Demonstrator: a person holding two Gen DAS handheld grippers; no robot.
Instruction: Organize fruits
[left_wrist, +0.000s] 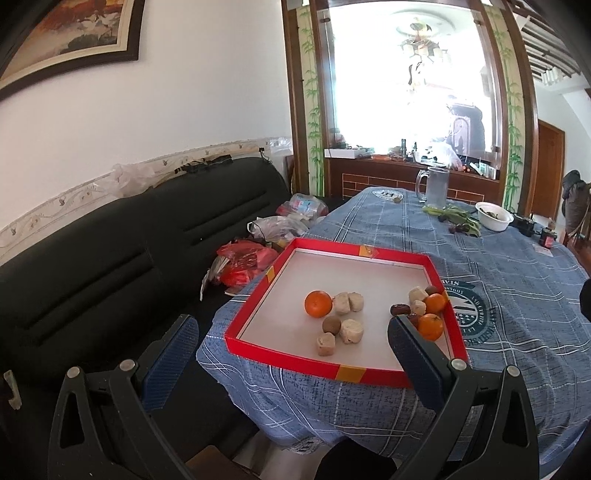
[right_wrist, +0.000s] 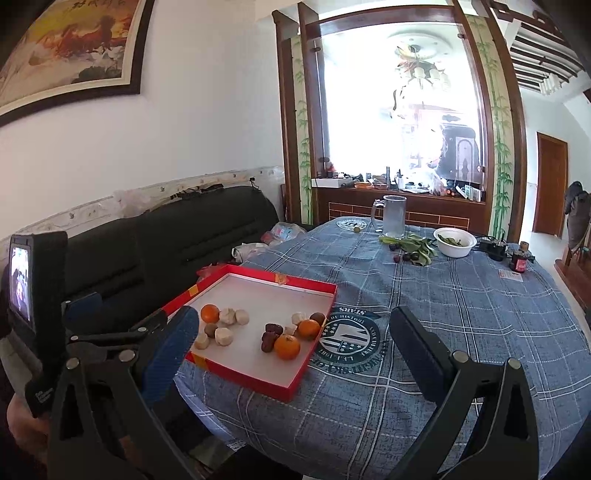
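Room w/ black sofa (left_wrist: 110, 251), then blue checked table (right_wrist: 461, 314). Red tray (left_wrist: 258, 291) sits just ahead of left gripper (left_wrist: 291, 332), jaws wide, holding nothing. Right gripper (right_wrist: 295, 325) wide too, empty. Oranges (left_wrist: 318, 303) & pale lumps (left_wrist: 351, 330) lie in tray.

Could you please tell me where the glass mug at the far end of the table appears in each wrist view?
Left wrist: glass mug stands upper right of centre, beyond the red tray.
Right wrist: mug stands just above centre, left of the white bowl.
Shared landmark: the white bowl sits to its right in both.
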